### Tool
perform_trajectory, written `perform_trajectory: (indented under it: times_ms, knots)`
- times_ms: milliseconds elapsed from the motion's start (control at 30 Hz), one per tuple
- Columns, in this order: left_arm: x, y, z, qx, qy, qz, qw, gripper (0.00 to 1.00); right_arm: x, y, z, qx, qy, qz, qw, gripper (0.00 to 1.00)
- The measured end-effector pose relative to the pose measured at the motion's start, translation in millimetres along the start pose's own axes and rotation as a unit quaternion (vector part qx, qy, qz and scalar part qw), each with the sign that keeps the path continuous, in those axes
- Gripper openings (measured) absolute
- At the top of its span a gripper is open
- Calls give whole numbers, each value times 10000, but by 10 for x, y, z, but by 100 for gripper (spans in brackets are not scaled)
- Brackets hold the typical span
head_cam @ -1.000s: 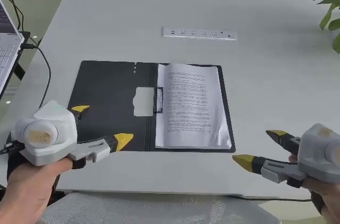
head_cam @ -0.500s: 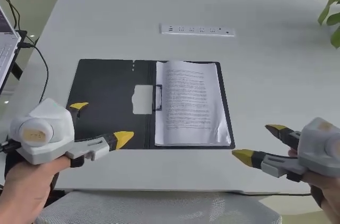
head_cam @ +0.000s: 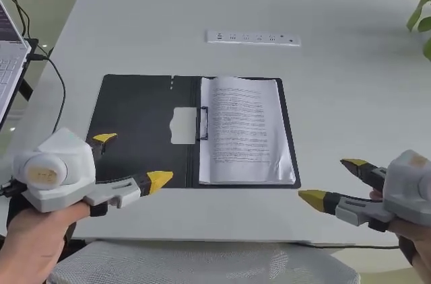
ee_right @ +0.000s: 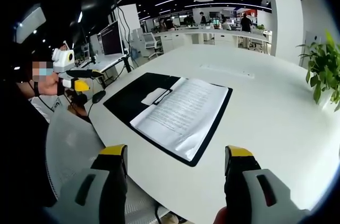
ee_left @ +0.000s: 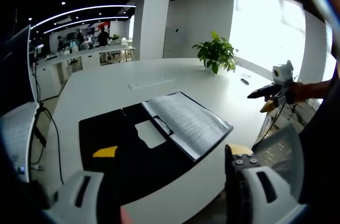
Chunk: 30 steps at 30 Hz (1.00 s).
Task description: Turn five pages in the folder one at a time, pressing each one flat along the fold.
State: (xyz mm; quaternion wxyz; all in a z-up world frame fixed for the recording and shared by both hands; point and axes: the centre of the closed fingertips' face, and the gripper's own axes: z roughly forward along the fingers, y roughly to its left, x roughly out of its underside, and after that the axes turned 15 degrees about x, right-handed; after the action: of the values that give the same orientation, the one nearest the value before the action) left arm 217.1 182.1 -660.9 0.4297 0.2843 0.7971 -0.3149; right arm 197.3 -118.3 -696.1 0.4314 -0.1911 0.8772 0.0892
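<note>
Hardly anything has shifted in the last second: both grippers hover open at the table's near edge, and the folder lies untouched.

The left gripper (head_cam: 132, 158), jaws spread wide and empty, hangs over the near-left part of the folder (head_cam: 138, 132), above its black inside cover. From there it looks placed to press along the fold once a sheet comes across. The right gripper (head_cam: 333, 180), equally wide and empty, sits just off the folder's near-right corner over bare table (head_cam: 350, 95). It is clear of the pages (head_cam: 246, 129) but close to their free edge, which curls up slightly at that corner and is the likely place to pinch one sheet. The folder lies open and flat mid-table, with the stack held by a clip (head_cam: 202, 124) at the spine. No sheet lies on the left half, so the first turn appears not yet begun. Farther out are a power strip (head_cam: 253, 38), a laptop (head_cam: 7, 62) at the left and a plant (head_cam: 421, 8) at the right.
</note>
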Motion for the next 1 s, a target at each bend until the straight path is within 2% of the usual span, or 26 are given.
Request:
perform_trajectory:
  times_ms: [167,333,500,733,1000]
  knots:
    - [-34,-35,69,91,5,42,9999,79,18,4,5,-4,19,-2,10000,74]
    - [-25,-106,208,306,182,164,9992,79,24,11,6,-24,39,14,10000,74]
    - [-57,-163,325,468,254,223,9983,78,15,-21,-5,1,15,77,10000,74]
    - [-149,-262,550,738,266,254,9966,76,13,-57,-26,60,-6,180,9998,74]
    - [-220,-402,876,1079,393,385,9926,75,33,-92,-19,108,-21,259,9996,74]
